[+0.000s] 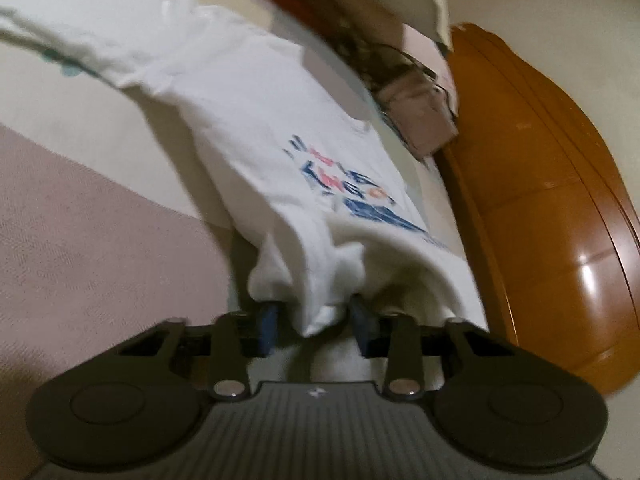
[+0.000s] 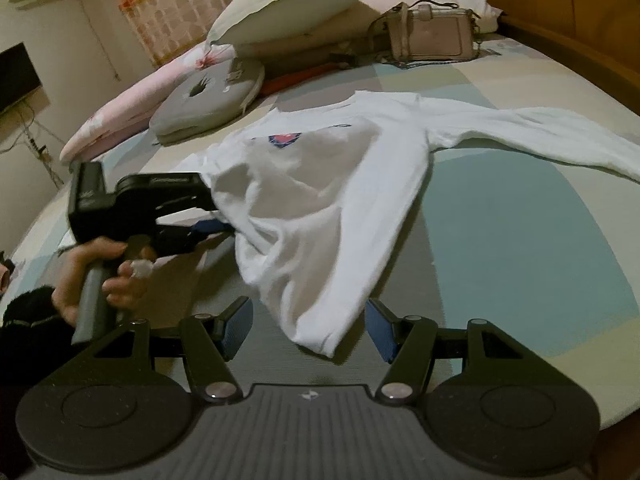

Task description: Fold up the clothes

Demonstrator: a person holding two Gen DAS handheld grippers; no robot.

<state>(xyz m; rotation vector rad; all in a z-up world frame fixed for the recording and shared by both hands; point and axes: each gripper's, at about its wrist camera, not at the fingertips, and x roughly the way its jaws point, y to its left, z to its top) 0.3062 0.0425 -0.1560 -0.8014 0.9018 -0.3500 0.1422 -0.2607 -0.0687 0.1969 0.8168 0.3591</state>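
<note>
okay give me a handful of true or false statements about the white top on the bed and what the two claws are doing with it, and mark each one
1. The left claw has white fabric of the white top between its fingers. True.
2. The right claw is clamped shut on the hem. False: its jaws stand apart, with a corner of the top hanging between them, not gripped.
3. One sleeve lies stretched out across the bed. True.
4. The top is already folded into a neat square. False: it is spread open and partly lifted.
5. A handbag sits on the bed beyond the top, near a pillow. True.
6. The top is plain. False: it carries a blue and red print.
</note>
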